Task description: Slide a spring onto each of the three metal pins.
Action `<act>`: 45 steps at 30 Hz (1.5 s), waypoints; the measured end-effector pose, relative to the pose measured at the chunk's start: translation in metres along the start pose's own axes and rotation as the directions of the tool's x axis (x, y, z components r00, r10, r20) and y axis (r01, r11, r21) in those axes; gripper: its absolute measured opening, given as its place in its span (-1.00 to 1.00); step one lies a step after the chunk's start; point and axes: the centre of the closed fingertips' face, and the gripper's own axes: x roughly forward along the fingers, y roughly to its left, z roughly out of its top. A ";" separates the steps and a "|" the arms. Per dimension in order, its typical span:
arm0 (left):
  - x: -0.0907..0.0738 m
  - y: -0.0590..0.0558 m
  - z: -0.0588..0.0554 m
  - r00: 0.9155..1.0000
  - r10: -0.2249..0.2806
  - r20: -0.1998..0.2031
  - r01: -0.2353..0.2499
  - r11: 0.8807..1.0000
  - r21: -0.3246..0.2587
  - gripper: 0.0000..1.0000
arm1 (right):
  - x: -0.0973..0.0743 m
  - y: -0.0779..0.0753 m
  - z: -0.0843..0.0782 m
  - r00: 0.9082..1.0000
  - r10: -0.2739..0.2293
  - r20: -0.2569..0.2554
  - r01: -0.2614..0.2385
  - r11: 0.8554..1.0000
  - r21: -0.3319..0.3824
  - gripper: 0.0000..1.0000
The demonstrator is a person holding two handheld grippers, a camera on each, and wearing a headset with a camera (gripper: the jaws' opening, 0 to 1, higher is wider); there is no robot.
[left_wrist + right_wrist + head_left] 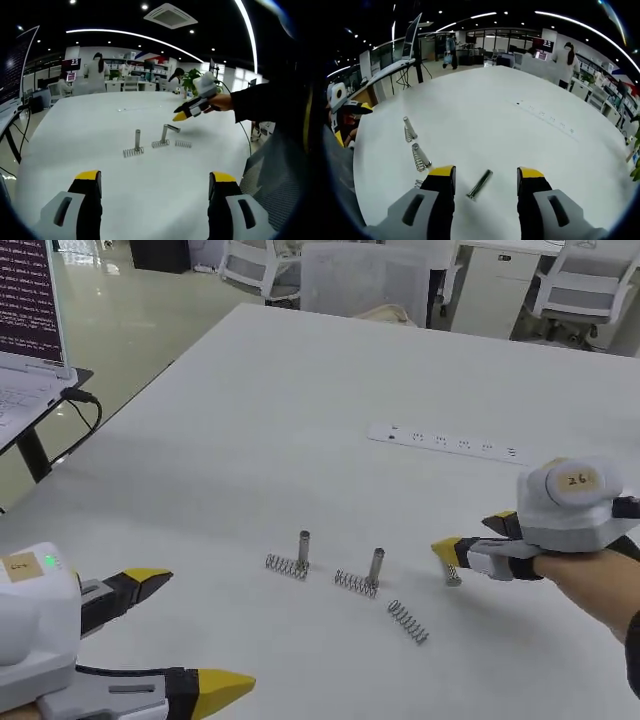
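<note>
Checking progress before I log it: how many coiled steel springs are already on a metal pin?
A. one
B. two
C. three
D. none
D: all three coiled steel springs lie flat on the white table, two beside the bases of bare upright metal pins.

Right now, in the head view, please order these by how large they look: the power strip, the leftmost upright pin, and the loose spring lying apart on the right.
1. The power strip: clearly the longest.
2. The loose spring and the leftmost upright pin: nearly alike; the spring lies nearer the camera, so I do not rank them.
</note>
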 end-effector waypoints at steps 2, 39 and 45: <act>0.000 0.000 0.000 1.000 -0.001 0.002 0.001 1.000 -0.001 0.72 | 0.004 -0.003 0.000 1.000 -0.003 -0.008 0.003 1.000 -0.001 -0.10; 0.002 -0.001 0.002 1.000 -0.013 0.011 0.013 1.000 0.005 0.73 | 0.027 0.001 -0.019 0.989 -0.001 -0.147 0.006 0.999 0.036 -0.43; 0.002 0.000 0.003 1.000 -0.009 0.015 0.009 1.000 0.013 0.74 | 0.028 0.001 -0.020 0.988 -0.002 -0.156 0.008 0.999 0.039 -0.45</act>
